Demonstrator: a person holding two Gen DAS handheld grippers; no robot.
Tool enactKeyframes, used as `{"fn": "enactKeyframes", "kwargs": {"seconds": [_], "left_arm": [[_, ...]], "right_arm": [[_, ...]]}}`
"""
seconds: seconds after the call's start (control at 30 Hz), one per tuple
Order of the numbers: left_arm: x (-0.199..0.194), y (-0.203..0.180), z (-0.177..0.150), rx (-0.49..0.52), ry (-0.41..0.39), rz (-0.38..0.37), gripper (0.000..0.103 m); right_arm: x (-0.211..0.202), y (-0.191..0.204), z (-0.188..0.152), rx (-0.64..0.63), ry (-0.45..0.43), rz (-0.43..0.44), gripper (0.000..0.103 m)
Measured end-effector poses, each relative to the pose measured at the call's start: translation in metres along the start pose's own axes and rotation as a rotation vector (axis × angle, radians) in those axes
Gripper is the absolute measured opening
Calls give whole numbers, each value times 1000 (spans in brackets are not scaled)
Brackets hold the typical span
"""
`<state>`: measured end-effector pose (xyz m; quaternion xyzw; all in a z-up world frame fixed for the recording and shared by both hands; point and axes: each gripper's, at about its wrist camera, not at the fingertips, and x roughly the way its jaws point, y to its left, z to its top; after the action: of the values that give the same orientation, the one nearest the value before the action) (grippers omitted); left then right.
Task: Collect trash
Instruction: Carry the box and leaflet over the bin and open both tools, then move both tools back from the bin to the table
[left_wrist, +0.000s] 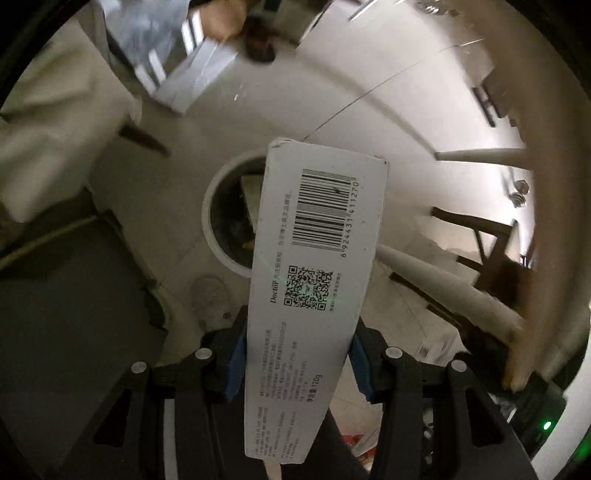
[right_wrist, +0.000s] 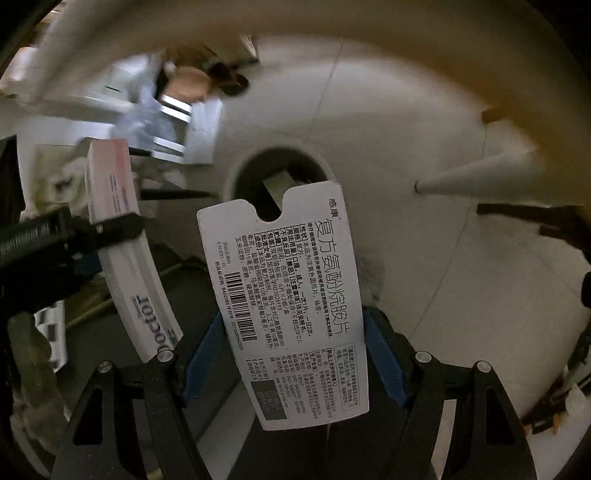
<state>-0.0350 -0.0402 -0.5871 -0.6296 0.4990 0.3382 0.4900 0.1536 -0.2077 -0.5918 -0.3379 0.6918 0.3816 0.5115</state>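
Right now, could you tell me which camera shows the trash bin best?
The right wrist view: the bin's round opening shows mostly clear above the medicine box. In the left wrist view, the toothpaste box covers its right half.

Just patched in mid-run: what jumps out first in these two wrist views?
Each claw grips a flat carton above a round white bin on the floor. The left claw clamps a long toothpaste box, barcode and QR code facing the camera. The right claw clamps a medicine box with a notched flap, its top end overlapping the bin's dark opening in that view.
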Motion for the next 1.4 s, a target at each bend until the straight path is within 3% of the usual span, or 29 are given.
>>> {"fn": "enactKeyframes", "kwargs": {"seconds": [0.23,0.4,0.47,0.53,0.57,0.6,0.63,0.7,0.87,0.97,1.17,1.4], "left_arm": [[128,46,68,-59,98,-20,45],[173,66,89,-80,138,-22,48],[174,72,90,-75,117,-13,54],[169,77,90,-73,93,-12,82],[165,80,89,-69,79,-5,87],[161,84,88,-68,68,3,92],[154,89,84,-69,50,17,92],[139,97,76,-56,8,64,93],[94,101,40,27,-187,240,93],[79,90,19,90,-243,316,94],[62,70,-14,147,-248,354,94],[23,42,-44,160,-258,336,93]], "right_arm": [[133,-27,57,61,54,-2,77],[194,-17,95,58,52,2,77],[210,-7,107,41,56,10,77],[228,2,117,33,70,45,78],[233,5,119,29,71,55,78],[235,8,120,23,67,60,86],[235,11,120,8,53,57,103],[228,16,116,-25,12,30,103],[204,21,100,-68,-51,-42,103],[183,23,89,-89,-87,-95,103],[134,28,65,-112,-149,-176,103],[73,27,36,-127,-175,-186,103]]}}
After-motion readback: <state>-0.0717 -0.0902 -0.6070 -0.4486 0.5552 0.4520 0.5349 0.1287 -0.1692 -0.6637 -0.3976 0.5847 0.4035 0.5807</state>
